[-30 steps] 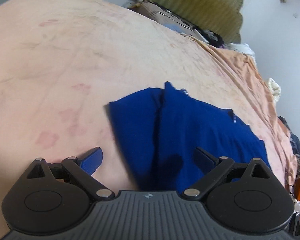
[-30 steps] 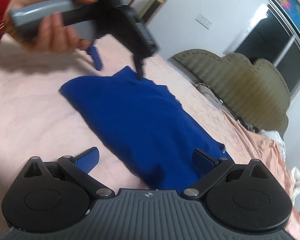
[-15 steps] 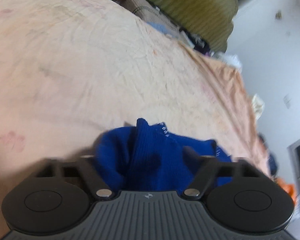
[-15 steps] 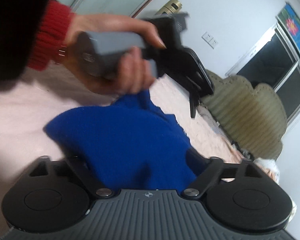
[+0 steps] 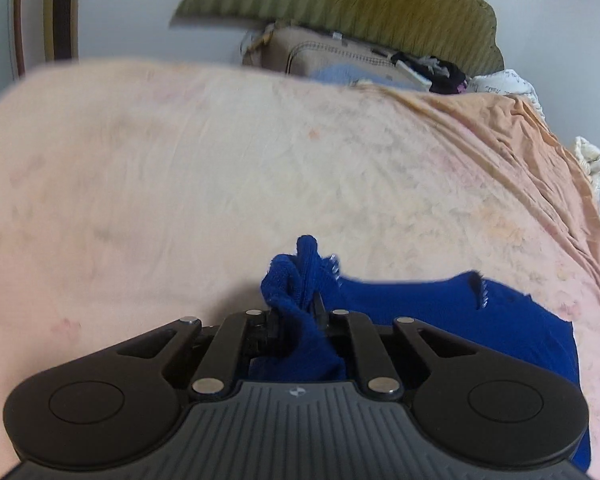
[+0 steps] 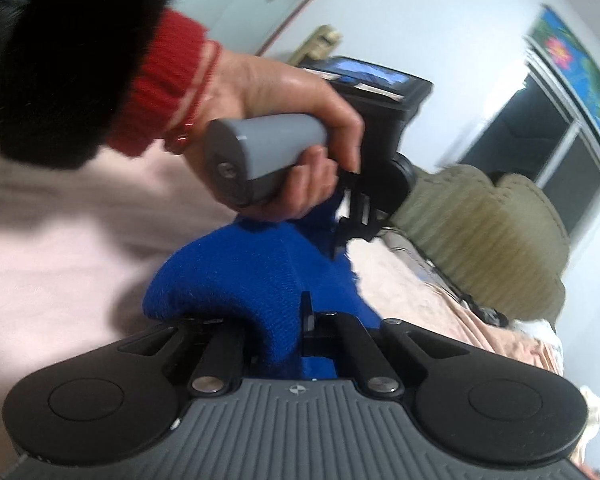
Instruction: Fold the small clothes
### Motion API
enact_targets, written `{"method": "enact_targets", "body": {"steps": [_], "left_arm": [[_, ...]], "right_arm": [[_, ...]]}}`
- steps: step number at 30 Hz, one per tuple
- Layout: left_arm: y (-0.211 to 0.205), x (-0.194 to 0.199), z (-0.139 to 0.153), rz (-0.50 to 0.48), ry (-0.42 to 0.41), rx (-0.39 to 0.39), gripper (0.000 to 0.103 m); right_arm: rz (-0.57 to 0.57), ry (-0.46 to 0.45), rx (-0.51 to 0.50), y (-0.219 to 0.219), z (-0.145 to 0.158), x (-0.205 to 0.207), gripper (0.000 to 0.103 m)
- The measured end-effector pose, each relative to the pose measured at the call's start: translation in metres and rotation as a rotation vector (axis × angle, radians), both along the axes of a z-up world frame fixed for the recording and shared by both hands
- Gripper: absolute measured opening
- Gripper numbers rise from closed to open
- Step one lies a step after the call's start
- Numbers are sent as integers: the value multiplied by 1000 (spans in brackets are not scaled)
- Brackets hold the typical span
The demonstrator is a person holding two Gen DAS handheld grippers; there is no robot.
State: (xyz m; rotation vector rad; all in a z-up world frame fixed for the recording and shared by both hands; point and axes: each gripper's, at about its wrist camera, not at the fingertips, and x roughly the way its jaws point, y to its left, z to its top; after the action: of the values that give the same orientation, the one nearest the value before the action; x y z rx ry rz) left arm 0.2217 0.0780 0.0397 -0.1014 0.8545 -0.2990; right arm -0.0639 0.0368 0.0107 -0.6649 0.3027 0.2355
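Left wrist view: left gripper (image 5: pixel 296 312), fingers just closed, pinching a bunched edge of the blue garment (image 5: pixel 440 312).
Right wrist view: right gripper (image 6: pixel 288 320), fingers just closed, clamping a fold of it.
Garment: partly lifted, the rest lying on the pink bed (image 5: pixel 180 184).
Left hand (image 6: pixel 284 120): grips the grey handle.

Home bedroom, bed with pink sheet (image 5: pixel 180 168), green padded headboard (image 5: pixel 340 0), window (image 6: pixel 540 136), piled laundry (image 5: pixel 340 64)

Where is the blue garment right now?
The blue garment lies on the pink bed sheet, low and centre in both wrist views, pinched in the left tongs and the right tongs.
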Motion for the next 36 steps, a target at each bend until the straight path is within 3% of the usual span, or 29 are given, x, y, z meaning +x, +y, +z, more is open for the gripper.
{"method": "enact_targets", "body": {"steps": [7, 14, 19, 28, 32, 33, 34, 36], "left_arm": [[-78, -13, 34, -23, -40, 101, 10], [-178, -25, 33, -136, -58, 174, 10], [-244, -31, 12, -216, -79, 261, 10], [-309, -39, -36, -304, -57, 354, 10], [-319, -35, -37, -331, -33, 289, 13], [-319, -33, -33, -336, -32, 250, 18], [-317, -30, -29, -335, -27, 204, 22], [-312, -26, -17, -313, -22, 120, 53]], "right_arm": [[-130, -20, 216, -78, 32, -14, 3], [-287, -8, 428, -169, 38, -23, 3], [-388, 24, 568, -225, 24, -24, 3], [-494, 209, 1000, -296, -20, -31, 3], [-497, 298, 1174, -317, -35, -24, 8], [-498, 322, 1220, -323, -39, -24, 20], [-496, 338, 1262, -327, -43, -26, 20], [-488, 362, 1343, -337, -50, -29, 21]]}}
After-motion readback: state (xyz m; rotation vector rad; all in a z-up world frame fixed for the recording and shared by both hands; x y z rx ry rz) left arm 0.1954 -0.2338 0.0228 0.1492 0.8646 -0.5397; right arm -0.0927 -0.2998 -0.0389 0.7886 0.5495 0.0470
